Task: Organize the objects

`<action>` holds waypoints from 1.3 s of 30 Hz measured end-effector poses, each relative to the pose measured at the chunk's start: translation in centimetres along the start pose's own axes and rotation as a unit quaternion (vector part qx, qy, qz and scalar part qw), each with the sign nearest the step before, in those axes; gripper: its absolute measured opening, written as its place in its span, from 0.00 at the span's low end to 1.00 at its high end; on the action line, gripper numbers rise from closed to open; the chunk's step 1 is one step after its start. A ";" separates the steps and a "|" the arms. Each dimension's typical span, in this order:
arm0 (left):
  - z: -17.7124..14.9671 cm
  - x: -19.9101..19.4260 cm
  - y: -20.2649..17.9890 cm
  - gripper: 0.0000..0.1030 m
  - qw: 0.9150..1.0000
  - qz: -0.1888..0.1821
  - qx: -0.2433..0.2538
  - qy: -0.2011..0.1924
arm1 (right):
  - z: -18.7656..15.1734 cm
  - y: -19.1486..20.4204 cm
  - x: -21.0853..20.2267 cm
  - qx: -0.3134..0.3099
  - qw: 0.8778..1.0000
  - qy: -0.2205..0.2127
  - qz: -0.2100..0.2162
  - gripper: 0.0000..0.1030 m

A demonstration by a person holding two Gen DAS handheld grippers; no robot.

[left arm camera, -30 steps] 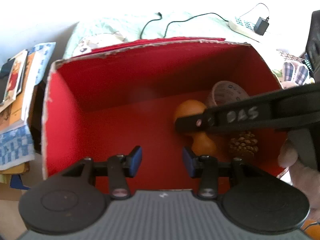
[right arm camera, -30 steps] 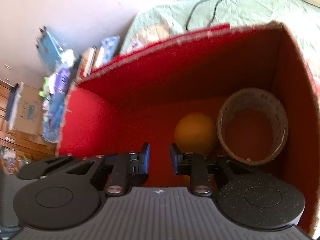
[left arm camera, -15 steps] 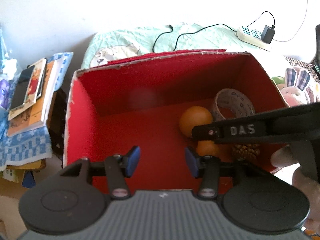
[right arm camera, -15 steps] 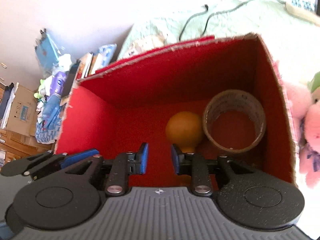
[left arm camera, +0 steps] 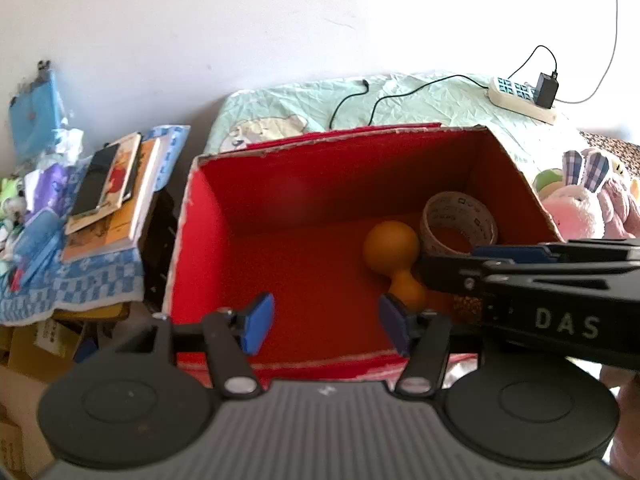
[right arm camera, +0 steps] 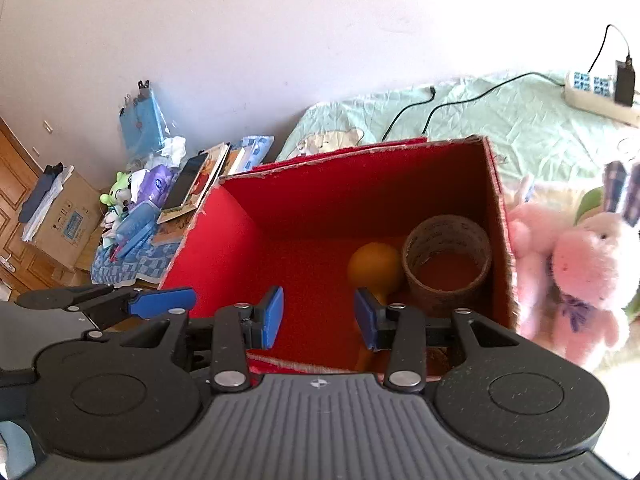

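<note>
- While I'm looking down both wrist cams, the red box (left arm camera: 280, 256) is my landmark, sitting on a bed with a mint green sheet (left arm camera: 420, 100).
- Left gripper (left arm camera: 326, 322) hangs over the near edge of the box, jaws opening, nothing between the blue pads, just the red floor showing through the gap.
- Right gripper (right arm camera: 318, 316) is over the same near edge, jaws opening too, also with nothing between them. From the left cam I see it coming in from the right side of the box, with "DAS" written on its arm.
- Inside the box, toward its right end, there's an orange gourd-shaped toy (left arm camera: 394, 254) lying on the floor, big bulb toward the far wall.
- Roll of tape (left arm camera: 458, 220) sits just beside the gourd, in the far right corner of the box; can't tell if they actually touch.
- A brown pinecone-looking thing (left arm camera: 466, 304) peeks out by the near right corner of the box, mostly hidden behind the right gripper.
- Right of the box, outside it, a pink plush bunny (right arm camera: 580, 272) is right up against the box wall.
- Beyond the box on the sheet: a white power strip (left arm camera: 520, 98) with a black charger plugged in.
- Left of the box: a pile of books (left arm camera: 116, 200) on a blue checked cloth.
</note>
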State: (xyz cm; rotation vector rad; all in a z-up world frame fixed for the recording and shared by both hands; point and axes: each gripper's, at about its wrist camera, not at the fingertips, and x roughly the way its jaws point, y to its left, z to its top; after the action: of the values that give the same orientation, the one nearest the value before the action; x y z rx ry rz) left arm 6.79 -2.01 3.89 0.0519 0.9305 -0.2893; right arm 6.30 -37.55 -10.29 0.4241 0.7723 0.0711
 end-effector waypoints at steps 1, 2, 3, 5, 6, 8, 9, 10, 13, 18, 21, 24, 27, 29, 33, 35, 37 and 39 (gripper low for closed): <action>-0.2 -0.3 -0.2 0.62 1.000 0.006 -0.003 -0.001 | -0.1 0.0 -0.3 -0.002 1.000 -0.004 0.001 0.41; -0.4 -0.6 -0.4 0.64 1.000 0.011 -0.005 -0.002 | -0.3 0.1 -0.7 -0.006 1.000 -0.008 0.002 0.41; -0.6 -0.8 -0.6 0.64 1.000 0.016 -0.008 -0.002 | -0.5 0.1 -1.1 -0.009 1.000 -0.010 0.002 0.41; -1.1 -1.1 -0.9 0.65 1.000 0.024 -0.013 -0.001 | -1.2 0.0 -2.0 -0.012 1.000 -0.015 -0.001 0.41; -1.3 -1.3 -1.1 0.65 0.999 0.029 -0.016 -0.001 | -1.4 0.0 -2.3 -0.011 1.000 -0.016 -0.001 0.41; -1.9 -1.7 -1.3 0.66 0.999 0.037 -0.022 -0.001 | -1.9 -0.2 -2.7 -0.010 1.000 -0.015 0.004 0.41; -2.1 -1.8 -1.4 0.67 0.999 0.040 -0.024 -0.001 | -2.3 -0.4 -3.1 -0.008 1.000 -0.016 0.009 0.41; -2.5 -1.9 -1.5 0.67 0.999 0.043 -0.028 0.000 | -2.6 -0.5 -3.3 -0.006 1.000 -0.016 0.014 0.41; -3.7 -2.4 -2.0 0.69 0.998 0.046 -0.033 0.002 | -3.7 -1.2 -3.7 0.006 1.000 -0.008 0.025 0.41; -5.5 -2.0 -3.2 0.72 0.998 0.046 -0.029 0.020 | -5.4 -1.8 -3.8 0.012 0.999 0.017 0.029 0.41; -6.3 -1.1 -3.8 0.71 0.998 0.042 -0.031 0.040 | -6.4 -2.5 -3.3 0.031 0.998 0.034 0.031 0.41; -7.1 -0.5 -4.2 0.71 0.997 0.041 -0.028 0.051 | -7.0 -3.1 -2.8 0.051 0.997 0.051 0.034 0.41; -7.6 -0.1 -4.5 0.71 0.997 0.039 -0.027 0.058 | -7.5 -3.2 -2.5 0.060 0.996 0.060 0.033 0.41; -7.9 0.3 -4.4 0.71 0.997 0.037 -0.029 0.065 | -7.8 -3.3 -2.2 0.066 0.995 0.068 0.034 0.41; -8.4 0.9 -4.1 0.70 0.996 0.033 -0.030 0.077 | -8.3 -3.4 -1.5 0.076 0.993 0.084 0.037 0.41; -8.7 1.2 -4.0 0.70 0.996 0.030 -0.029 0.081 | -8.5 -3.3 -1.1 0.078 0.992 0.091 0.035 0.41; -8.9 1.5 -3.7 0.70 0.996 0.022 -0.029 0.085 | -8.7 -3.3 -0.7 0.080 0.991 0.099 0.035 0.41; -9.3 1.6 -3.2 0.70 0.996 0.012 -0.031 0.086 | -8.9 -3.3 -0.3 0.084 0.990 0.108 0.036 0.41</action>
State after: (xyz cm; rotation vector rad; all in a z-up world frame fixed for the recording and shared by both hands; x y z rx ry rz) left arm -0.47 -3.90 -2.72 0.0303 1.1092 -0.2359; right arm -0.35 -37.58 -17.11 0.6114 0.9801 0.1215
